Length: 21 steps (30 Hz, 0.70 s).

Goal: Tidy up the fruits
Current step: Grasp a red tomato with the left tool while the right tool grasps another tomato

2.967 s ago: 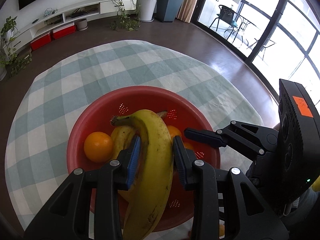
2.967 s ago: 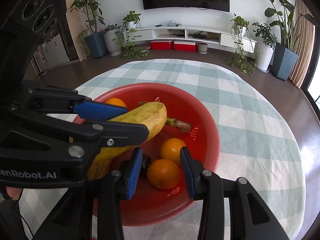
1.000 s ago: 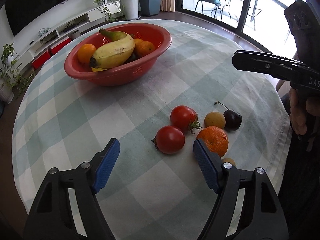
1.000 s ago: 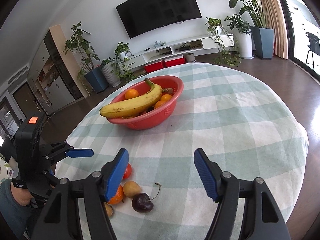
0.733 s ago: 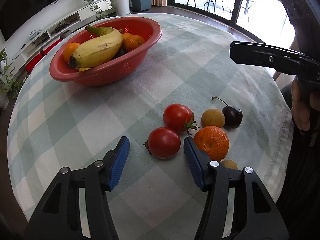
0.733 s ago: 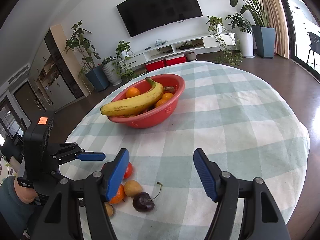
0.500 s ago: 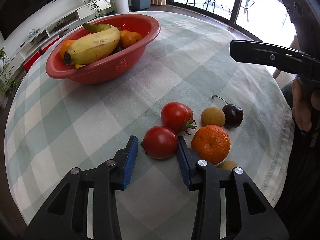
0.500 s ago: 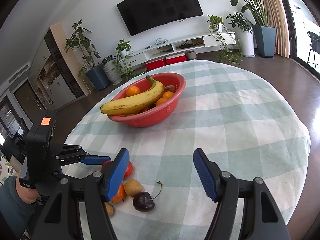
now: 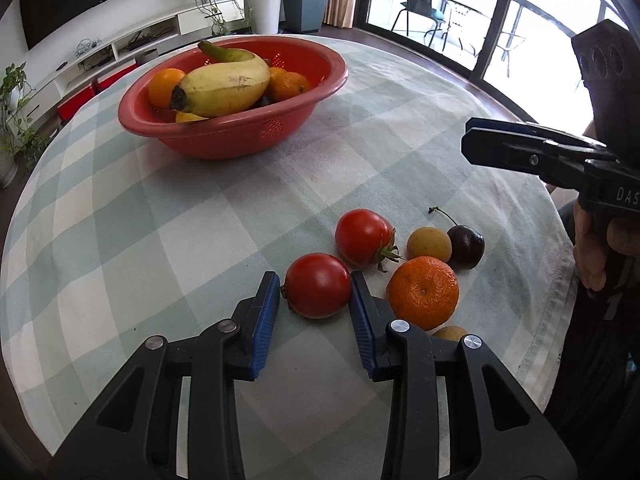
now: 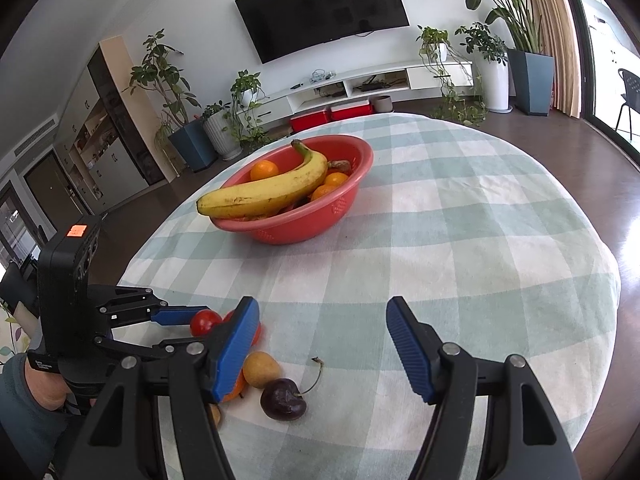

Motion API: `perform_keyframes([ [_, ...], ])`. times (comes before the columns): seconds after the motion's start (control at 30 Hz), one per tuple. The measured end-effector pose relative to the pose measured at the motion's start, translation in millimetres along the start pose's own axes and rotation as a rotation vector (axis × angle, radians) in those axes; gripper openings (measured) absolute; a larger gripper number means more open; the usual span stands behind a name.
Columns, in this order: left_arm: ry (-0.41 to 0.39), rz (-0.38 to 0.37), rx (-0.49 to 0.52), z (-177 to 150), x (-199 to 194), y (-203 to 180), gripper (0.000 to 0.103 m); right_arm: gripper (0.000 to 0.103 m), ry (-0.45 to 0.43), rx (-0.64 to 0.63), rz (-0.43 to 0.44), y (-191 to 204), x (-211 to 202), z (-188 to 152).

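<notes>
Left gripper (image 9: 314, 286) sits low on the checked tablecloth (image 9: 200, 216) with its blue pads either side of the near tomato (image 9: 318, 285) — right pad looks to be touching the skin, left pad just off it, so the jaws are nearly closed round it but not clearly clamped. I'd call it the closing stage of a pick.

The tomato rests on the cloth at the near end of the loose cluster: second tomato (image 9: 363, 237) just behind it, mandarin (image 9: 423, 293) just beside the right pad, a small yellow-brown fruit (image 9: 429, 243) and a dark cherry (image 9: 465, 246) beyond. Another small fruit (image 9: 449, 332) peeks out behind the right finger.

Right gripper (image 10: 322, 344) hangs above the table edge, jaws wide apart, holding nothing.

Red bowl (image 9: 312, 108) is well apart across the table, already carrying a banana (image 9: 224, 86) and oranges (image 9: 166, 82).

To do this well, my judgement:
- squeeze gently — tomato skin is smooth and soft, a hard clamp may bruise or split it
- keep pads on the widest part so it doesn't pop forward
- lift straight up first, since the right finger is close to the mandarin and could roll it toward the table edge
- set it in the bowl beside the banana, low, not dropped.
</notes>
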<state>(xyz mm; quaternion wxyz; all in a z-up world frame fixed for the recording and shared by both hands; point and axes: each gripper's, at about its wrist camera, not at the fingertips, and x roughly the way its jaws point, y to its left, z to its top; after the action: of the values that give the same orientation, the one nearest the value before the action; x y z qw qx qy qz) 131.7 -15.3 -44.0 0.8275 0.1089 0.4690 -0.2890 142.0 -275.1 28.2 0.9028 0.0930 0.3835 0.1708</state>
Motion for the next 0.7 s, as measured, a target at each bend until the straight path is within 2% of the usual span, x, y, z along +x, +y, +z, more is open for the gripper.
perform_keyframes([
  [0.13,-0.071,-0.022,-0.132,-10.8,-16.3,20.6,0.033,0.065,0.041,-0.04,0.029,11.8,7.2,-0.3],
  [0.23,-0.109,-0.047,-0.208,-20.0,-22.7,34.3,0.033,0.065,0.079,-0.101,0.049,31.9,12.5,0.3],
  [0.4,-0.154,-0.068,-0.244,-23.8,-33.4,44.2,0.033,0.065,0.165,-0.22,0.012,67.9,32.5,4.4],
  [0.6,-0.174,-0.067,-0.276,-31.1,-43.2,52.3,0.033,0.064,0.299,-0.236,-0.035,80.8,69.5,2.2],
  [0.7,-0.179,-0.067,-0.29,-32.4,-44.8,55.0,0.033,0.057,0.334,-0.232,-0.041,79.1,78.0,-0.7],
])
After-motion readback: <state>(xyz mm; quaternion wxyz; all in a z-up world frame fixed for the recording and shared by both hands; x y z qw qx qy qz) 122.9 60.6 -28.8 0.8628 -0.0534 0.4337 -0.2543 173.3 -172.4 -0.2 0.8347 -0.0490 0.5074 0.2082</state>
